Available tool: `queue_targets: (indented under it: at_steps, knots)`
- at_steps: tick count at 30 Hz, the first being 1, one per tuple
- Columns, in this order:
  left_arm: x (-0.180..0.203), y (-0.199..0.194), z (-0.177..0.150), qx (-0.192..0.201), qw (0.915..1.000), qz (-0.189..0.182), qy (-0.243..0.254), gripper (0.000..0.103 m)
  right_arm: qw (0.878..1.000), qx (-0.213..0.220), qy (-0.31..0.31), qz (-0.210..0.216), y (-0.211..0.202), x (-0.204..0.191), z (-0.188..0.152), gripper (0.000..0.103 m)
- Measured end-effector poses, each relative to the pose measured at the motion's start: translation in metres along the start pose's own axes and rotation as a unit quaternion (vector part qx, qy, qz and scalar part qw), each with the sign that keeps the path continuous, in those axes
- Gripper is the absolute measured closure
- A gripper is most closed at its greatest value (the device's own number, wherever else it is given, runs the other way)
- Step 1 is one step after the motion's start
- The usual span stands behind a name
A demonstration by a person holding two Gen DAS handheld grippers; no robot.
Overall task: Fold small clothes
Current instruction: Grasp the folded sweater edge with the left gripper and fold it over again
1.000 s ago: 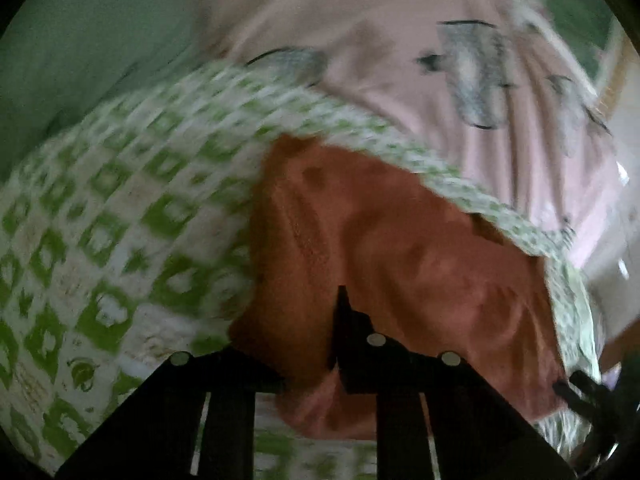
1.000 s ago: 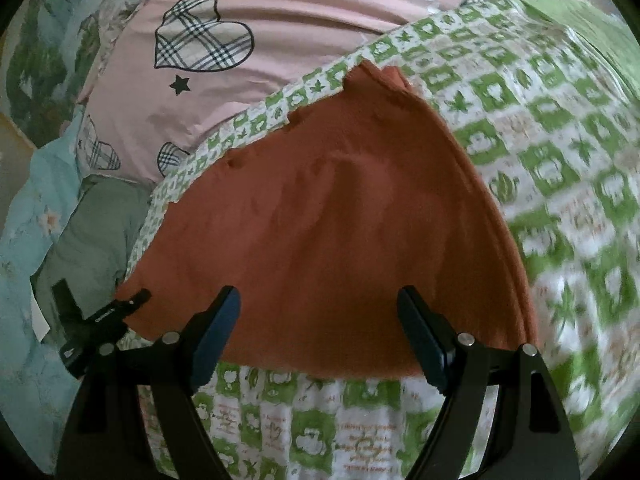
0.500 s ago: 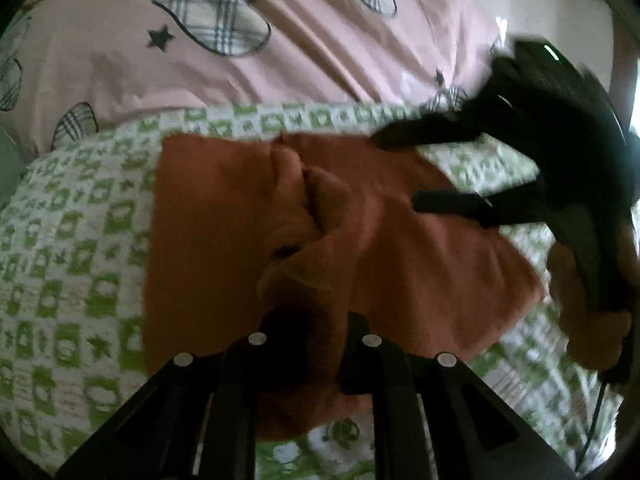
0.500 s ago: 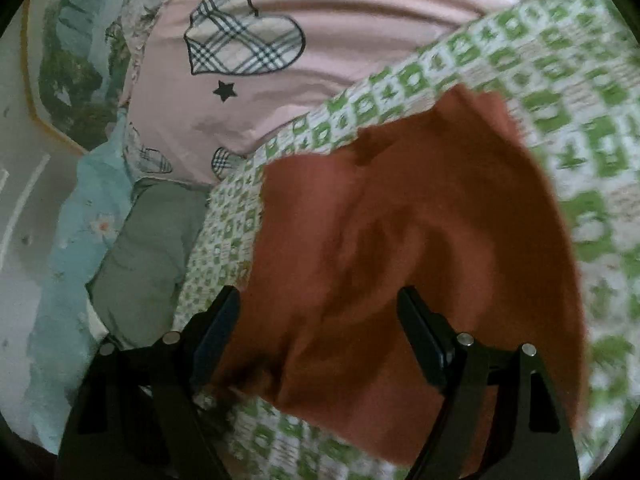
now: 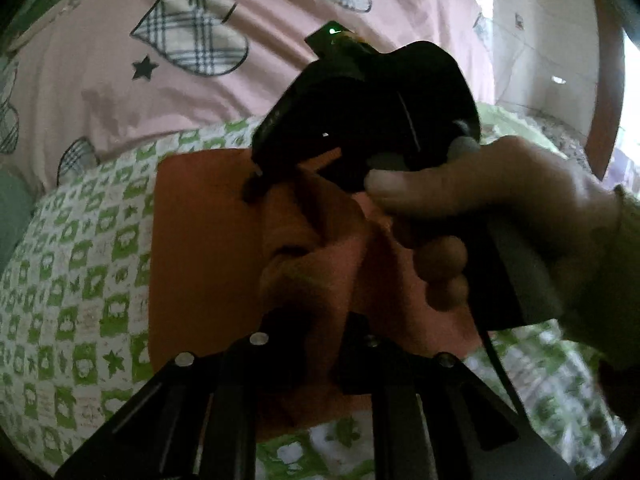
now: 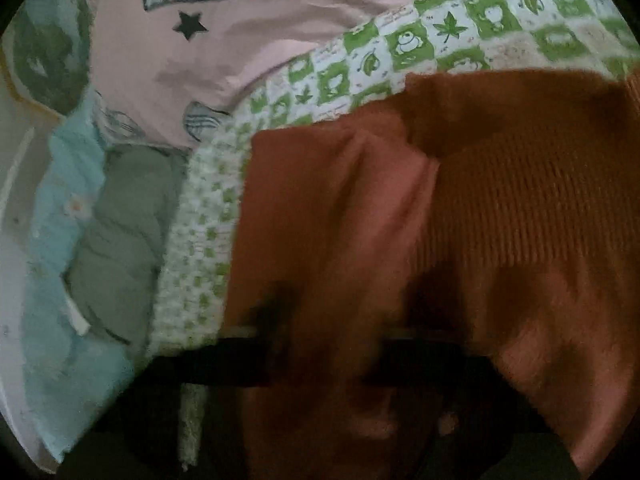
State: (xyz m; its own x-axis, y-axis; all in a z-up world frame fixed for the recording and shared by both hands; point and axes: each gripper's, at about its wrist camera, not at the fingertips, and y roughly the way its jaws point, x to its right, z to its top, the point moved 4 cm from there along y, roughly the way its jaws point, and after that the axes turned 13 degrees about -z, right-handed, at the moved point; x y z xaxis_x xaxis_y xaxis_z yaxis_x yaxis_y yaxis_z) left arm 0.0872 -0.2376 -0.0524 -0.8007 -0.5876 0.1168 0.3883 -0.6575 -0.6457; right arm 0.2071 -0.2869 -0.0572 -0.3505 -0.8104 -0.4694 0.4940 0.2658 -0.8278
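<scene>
We pinch the rust-orange garment (image 5: 208, 240) on the green-checked quilt (image 5: 68, 280): left gripper (image 5: 316, 328) clamped on a bunched fold, right gripper (image 6: 332, 336) just closing on cloth. Next, likely, carrying the fold over.

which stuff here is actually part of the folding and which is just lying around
Part of the job:
- orange garment, bunched fabric pinched in both grippers
- left gripper, shut on it
- right gripper, jaws just closed on it

Just lying about:
- green checked blanket underneath
- pink heart-print bedding
- grey-green cloth
- light blue floral fabric
</scene>
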Motion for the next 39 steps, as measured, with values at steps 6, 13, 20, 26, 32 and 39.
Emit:
queue_targets:
  at_steps: [6,13,20,26,32,39]
  knots:
    - [0.049,-0.008,0.037,0.036,0.9971,-0.066,0.016,0.091,0.995,0.099,-0.019,0.018,-0.091,0.023,0.013,0.088]
    - [0.091,0.048,0.033,-0.001,0.9951,-0.098,0.002,0.091,0.995,0.078,0.006,-0.061,-0.095,0.102,0.003,0.088]
    - [0.097,0.071,0.025,-0.028,0.993,-0.115,0.005,0.089,0.994,0.074,0.02,-0.082,-0.092,0.133,-0.003,0.088]
    - [0.076,0.047,0.013,-0.032,0.9889,-0.14,-0.036,0.047,0.991,0.084,0.019,-0.1,-0.105,0.133,-0.019,0.084]
    - [0.016,-0.017,0.004,0.002,0.9912,-0.1,-0.086,0.016,0.985,0.116,0.038,-0.118,-0.141,0.134,-0.039,0.041]
    - [-0.092,-0.026,-0.006,-0.005,0.9721,-0.078,-0.221,0.015,0.988,0.104,0.034,-0.11,-0.142,0.131,-0.054,0.021]
